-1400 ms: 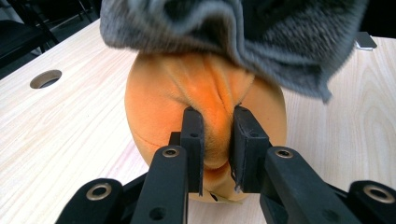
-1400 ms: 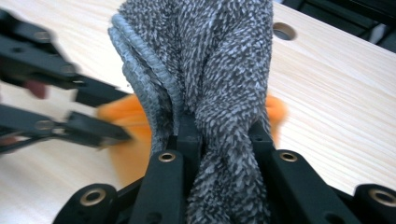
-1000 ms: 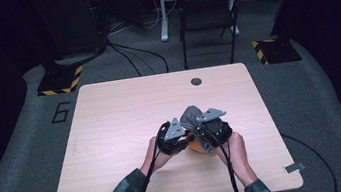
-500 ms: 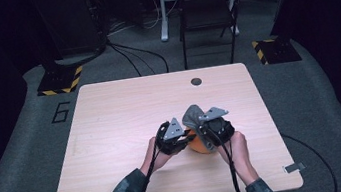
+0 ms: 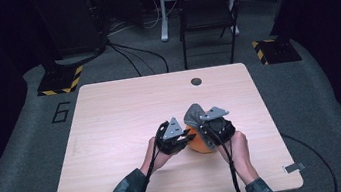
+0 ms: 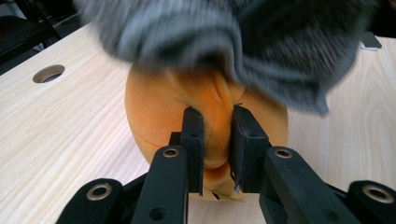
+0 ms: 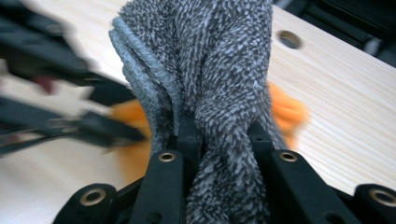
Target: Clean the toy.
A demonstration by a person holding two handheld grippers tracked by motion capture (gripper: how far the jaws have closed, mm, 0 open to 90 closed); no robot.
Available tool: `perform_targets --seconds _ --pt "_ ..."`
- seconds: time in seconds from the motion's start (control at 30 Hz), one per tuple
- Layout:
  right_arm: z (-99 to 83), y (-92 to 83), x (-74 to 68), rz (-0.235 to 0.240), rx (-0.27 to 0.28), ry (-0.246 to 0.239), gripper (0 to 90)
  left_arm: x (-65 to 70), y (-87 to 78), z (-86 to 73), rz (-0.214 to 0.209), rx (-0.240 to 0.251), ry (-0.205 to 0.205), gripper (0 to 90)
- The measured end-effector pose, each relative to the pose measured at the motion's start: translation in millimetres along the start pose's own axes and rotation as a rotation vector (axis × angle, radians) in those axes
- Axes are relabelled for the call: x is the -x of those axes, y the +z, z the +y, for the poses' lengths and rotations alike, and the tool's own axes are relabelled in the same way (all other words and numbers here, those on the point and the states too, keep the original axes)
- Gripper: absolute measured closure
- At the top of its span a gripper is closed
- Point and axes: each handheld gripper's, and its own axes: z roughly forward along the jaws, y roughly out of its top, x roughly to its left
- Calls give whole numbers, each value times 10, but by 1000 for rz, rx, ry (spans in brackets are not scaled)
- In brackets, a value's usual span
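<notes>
Dark floor surrounds the tabletop [image 5: 113,134], where we see one orange plush [image 6: 159,112] lying near the middle, toward the person's side, well short of the round hole [image 5: 196,81]. Our left tongs [image 6: 217,140] are clamped on a fold of the plush. Our right tongs [image 7: 219,135] pinch one grey cloth [image 7: 210,60], bunched and draped over the plush top. Two tongs meet at the plush, one from each side.
</notes>
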Motion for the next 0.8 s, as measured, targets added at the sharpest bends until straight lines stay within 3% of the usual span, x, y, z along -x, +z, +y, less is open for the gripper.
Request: perform_targets --seconds 0.03,0.13,0.23,0.33,0.47,0.53,0.67,0.8 --pt "-9 -34 43 -27 5 18 735 -2 -3 0 2 1 0 769" --pt "-54 -193 283 6 73 100 733 -21 -16 0 14 -3 -18 766" --pt "-155 -321 510 -39 90 163 733 -71 -24 -14 17 -1 -57 761" --pt "-339 -323 687 -68 53 201 732 -113 -20 -28 32 6 -100 754" --pt "-561 -169 825 -80 -37 247 730 -169 -20 -50 61 -3 -138 736" --pt "-645 -80 865 -80 -72 256 729 -219 -21 -78 82 -5 -180 732" --pt "-751 22 901 -73 -119 282 726 -361 -21 -165 74 10 -317 731" --pt "-816 72 912 -75 -147 283 722 -497 -22 -259 63 12 -421 726"
